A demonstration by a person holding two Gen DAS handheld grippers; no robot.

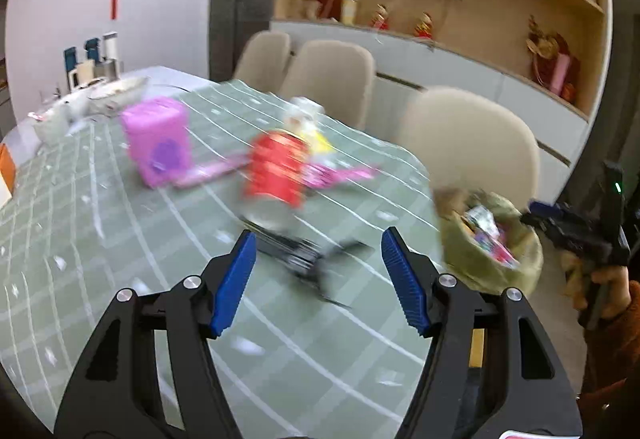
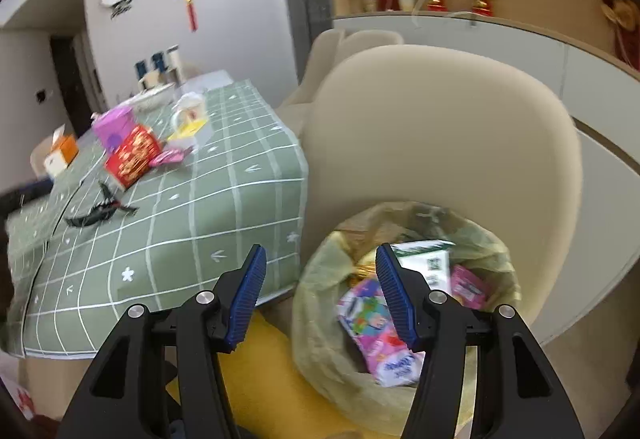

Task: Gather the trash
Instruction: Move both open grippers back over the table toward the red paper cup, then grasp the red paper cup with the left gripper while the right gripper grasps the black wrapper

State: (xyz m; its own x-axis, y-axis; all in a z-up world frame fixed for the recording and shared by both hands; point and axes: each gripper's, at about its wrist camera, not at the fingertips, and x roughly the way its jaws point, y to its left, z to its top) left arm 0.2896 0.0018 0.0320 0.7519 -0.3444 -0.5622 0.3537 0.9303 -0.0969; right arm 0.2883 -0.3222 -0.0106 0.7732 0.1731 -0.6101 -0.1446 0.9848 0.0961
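Left wrist view: the left gripper (image 1: 318, 279) points forward and downward over a table (image 1: 80, 239) covered with a green grid-patterned cloth; its blue-padded jaws stand apart with nothing between them. Ahead on the cloth lie a black crumpled wrapper (image 1: 308, 255), a red box (image 1: 276, 171) with gold print too blurred to read, a pink box (image 1: 158, 141) bearing a purple mark, and flat pink packets (image 1: 340, 175) beside the red box. Motion blur defeats all lettering here. At the right edge a hand (image 1: 600, 279) in an orange-brown sleeve grips the handle of the right gripper (image 1: 538, 209), whose blue tips reach the rim of the trash bag (image 1: 492, 243); from this side its jaw spacing cannot be judged. Right wrist view: the right gripper (image 2: 320, 295) tilts downward above the yellowish trash bag (image 2: 320, 339), which sits on the yellow seat of a beige chair (image 2: 440, 127) just beside the table's corner. Its jaws are spread wide and empty. Inside the bag lie a colourful pink packet (image 2: 380, 339) with cartoon figures and blurred blue script, a white-and-green carton (image 2: 428, 259) carrying a square code, and a small pink packet (image 2: 468, 283). On the table (image 2: 180, 239) the red box (image 2: 134, 155), pink box (image 2: 114, 129) and black wrapper (image 2: 100, 213) remain uncollected.
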